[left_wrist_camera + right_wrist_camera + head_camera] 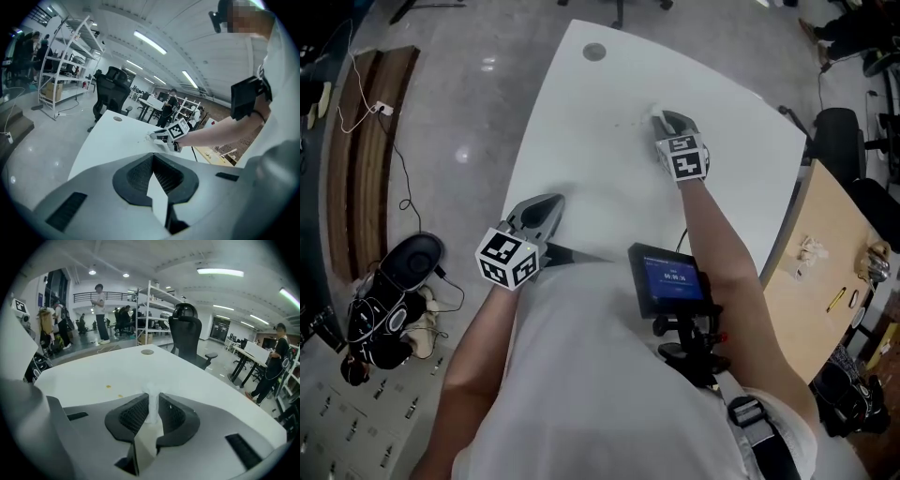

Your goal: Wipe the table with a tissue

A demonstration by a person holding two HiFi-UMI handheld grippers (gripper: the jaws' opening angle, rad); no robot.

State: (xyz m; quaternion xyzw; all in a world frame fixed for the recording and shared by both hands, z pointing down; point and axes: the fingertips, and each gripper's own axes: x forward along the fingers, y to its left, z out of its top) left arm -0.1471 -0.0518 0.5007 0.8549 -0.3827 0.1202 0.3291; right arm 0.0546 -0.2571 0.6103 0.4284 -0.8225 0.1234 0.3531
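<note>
1. The right gripper (pixel 153 400) is pinching a white tissue (pixel 151 416) between its ribbed black pads. The jaws are pressing in on it from both sides. A crumpled tuft is sticking out past the tips, toward the white table (pixel 117 366).
2. The left gripper (pixel 153 161) is carrying nothing. Its jaws are meeting at the tips, with only bare table showing behind them. It is sitting at the table's near edge, well apart from the right gripper; whether it is touching the surface cannot be told.
3. The tissue is looking thin, soft and very light, so it is probably going to crumple and follow the gripper with no resistance. Dragged hard, it may tear or slip out of the pads. The bunched middle is the sensible place to hold it, leaving a loose wad beyond the tips so that paper, not pad, is meeting the table.
4. Two small yellowish spots (pixel 108 386) are lying on the table just ahead and to the left of the tissue, likely what needs wiping. Further out, a round cable grommet (pixel 147 352) is sitting in the tabletop, and a black office chair (pixel 186 333) is standing beyond the far edge.
5. No brand or print is showing on the tissue. The marker cube (pixel 682 157) on each gripper is carrying black-and-white square patterns, no words. A small screen (pixel 673 281) at the person's chest is glowing blue with white characters too small to read.
</note>
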